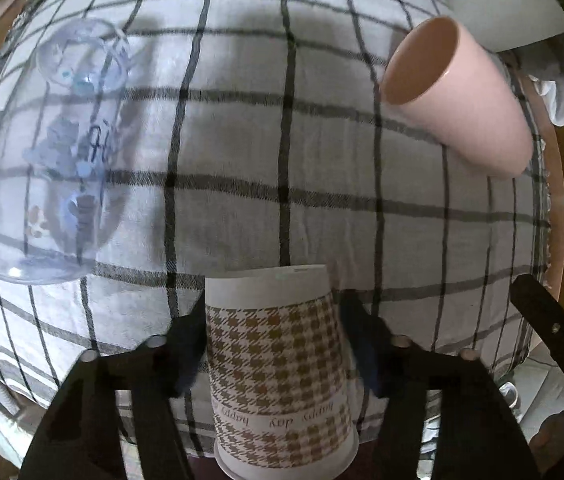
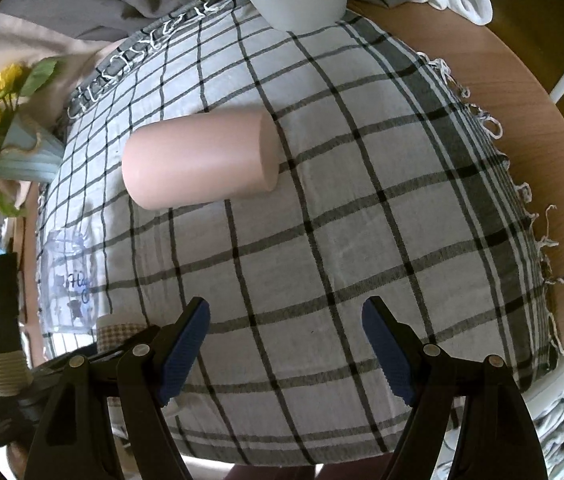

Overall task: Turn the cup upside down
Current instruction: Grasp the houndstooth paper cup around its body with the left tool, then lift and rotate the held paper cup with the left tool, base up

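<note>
L gripper [image 1: 272, 340] clamps paper cup [image 1: 282, 368]; R gripper [image 2: 285, 344] wide open.

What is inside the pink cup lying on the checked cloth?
The left wrist view looks into the pink cup's open mouth: the inner wall that shows is bare and pink. Its bottom lies too deep to see, so something small there cannot be ruled out.

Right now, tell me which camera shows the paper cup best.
The left wrist view: the paper cup fills the foreground, inverted, between the left gripper fingers. The right wrist view catches only a sliver of it at the left edge.
</note>
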A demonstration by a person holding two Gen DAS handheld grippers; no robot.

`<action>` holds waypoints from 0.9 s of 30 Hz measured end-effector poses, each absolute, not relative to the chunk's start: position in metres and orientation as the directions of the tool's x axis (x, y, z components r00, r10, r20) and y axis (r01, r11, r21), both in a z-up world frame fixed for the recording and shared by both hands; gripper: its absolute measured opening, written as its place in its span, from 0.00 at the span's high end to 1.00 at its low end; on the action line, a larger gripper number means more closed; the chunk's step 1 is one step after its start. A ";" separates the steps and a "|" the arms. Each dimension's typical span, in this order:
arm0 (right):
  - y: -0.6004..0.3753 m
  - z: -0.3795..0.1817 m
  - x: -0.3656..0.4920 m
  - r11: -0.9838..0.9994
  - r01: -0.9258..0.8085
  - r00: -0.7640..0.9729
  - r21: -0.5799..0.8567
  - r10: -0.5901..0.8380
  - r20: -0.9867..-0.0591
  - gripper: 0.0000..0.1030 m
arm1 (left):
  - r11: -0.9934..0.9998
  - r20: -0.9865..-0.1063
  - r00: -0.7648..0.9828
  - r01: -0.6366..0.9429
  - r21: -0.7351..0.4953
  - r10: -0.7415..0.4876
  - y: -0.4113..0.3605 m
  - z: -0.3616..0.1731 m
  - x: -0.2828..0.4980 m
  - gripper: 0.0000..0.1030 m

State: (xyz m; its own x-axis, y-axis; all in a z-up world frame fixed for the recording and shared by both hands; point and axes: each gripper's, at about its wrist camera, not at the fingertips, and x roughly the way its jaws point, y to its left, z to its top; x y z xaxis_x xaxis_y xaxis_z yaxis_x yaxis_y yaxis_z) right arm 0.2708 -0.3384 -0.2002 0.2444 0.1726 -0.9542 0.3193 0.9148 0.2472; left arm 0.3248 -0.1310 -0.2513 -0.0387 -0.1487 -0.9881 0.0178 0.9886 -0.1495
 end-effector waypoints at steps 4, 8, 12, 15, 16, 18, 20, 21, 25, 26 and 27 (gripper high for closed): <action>-0.339 -0.201 0.271 0.919 0.312 0.244 0.241 0.168 -0.955 0.24 | 0.988 -0.988 -0.013 0.018 -0.151 -0.151 -0.130 -0.247 0.322 0.45; -0.338 -0.202 0.272 0.921 0.298 0.239 0.251 0.182 -0.954 0.24 | 0.989 -0.989 0.031 0.027 -0.145 -0.145 -0.124 -0.231 0.318 0.45; -0.338 -0.200 0.272 0.923 0.294 0.246 0.249 0.179 -0.953 0.24 | 0.990 -0.987 0.079 0.035 -0.139 -0.142 -0.123 -0.213 0.326 0.45; -0.338 -0.198 0.272 0.920 0.297 0.253 0.256 0.183 -0.950 0.24 | 0.990 -0.984 0.110 0.044 -0.135 -0.139 -0.121 -0.201 0.334 0.45; -0.338 -0.197 0.271 0.919 0.298 0.255 0.257 0.182 -0.949 0.24 | 0.990 -0.983 0.122 0.048 -0.134 -0.139 -0.121 -0.197 0.336 0.45; -0.339 -0.195 0.271 0.917 0.303 0.261 0.259 0.181 -0.948 0.24 | 0.990 -0.980 0.145 0.055 -0.132 -0.139 -0.121 -0.192 0.340 0.45; -0.341 -0.193 0.271 0.915 0.309 0.271 0.261 0.178 -0.946 0.24 | 0.991 -0.977 0.169 0.066 -0.119 -0.129 -0.119 -0.189 0.345 0.45; -0.342 -0.192 0.272 0.914 0.311 0.275 0.261 0.176 -0.945 0.24 | 0.991 -0.975 0.182 0.071 -0.114 -0.125 -0.119 -0.187 0.347 0.45; -0.346 -0.187 0.274 0.912 0.322 0.299 0.255 0.158 -0.941 0.24 | 0.991 -0.967 0.228 0.089 -0.096 -0.114 -0.127 -0.188 0.353 0.45; -0.347 -0.186 0.274 0.912 0.324 0.302 0.253 0.154 -0.941 0.24 | 0.991 -0.964 0.242 0.096 -0.089 -0.110 -0.131 -0.188 0.351 0.45; -0.348 -0.185 0.274 0.911 0.326 0.305 0.251 0.150 -0.940 0.24 | 0.992 -0.961 0.257 0.105 -0.076 -0.101 -0.133 -0.187 0.353 0.45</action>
State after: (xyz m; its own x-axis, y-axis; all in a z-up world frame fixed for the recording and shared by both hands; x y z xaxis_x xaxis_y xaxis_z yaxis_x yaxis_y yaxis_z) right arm 0.2743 -0.3477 -0.1852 0.3055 0.1499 -0.9403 0.3258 0.9115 0.2512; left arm 0.3535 -0.1328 -0.1870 0.2574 -0.1009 -0.9610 0.1047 0.9916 -0.0760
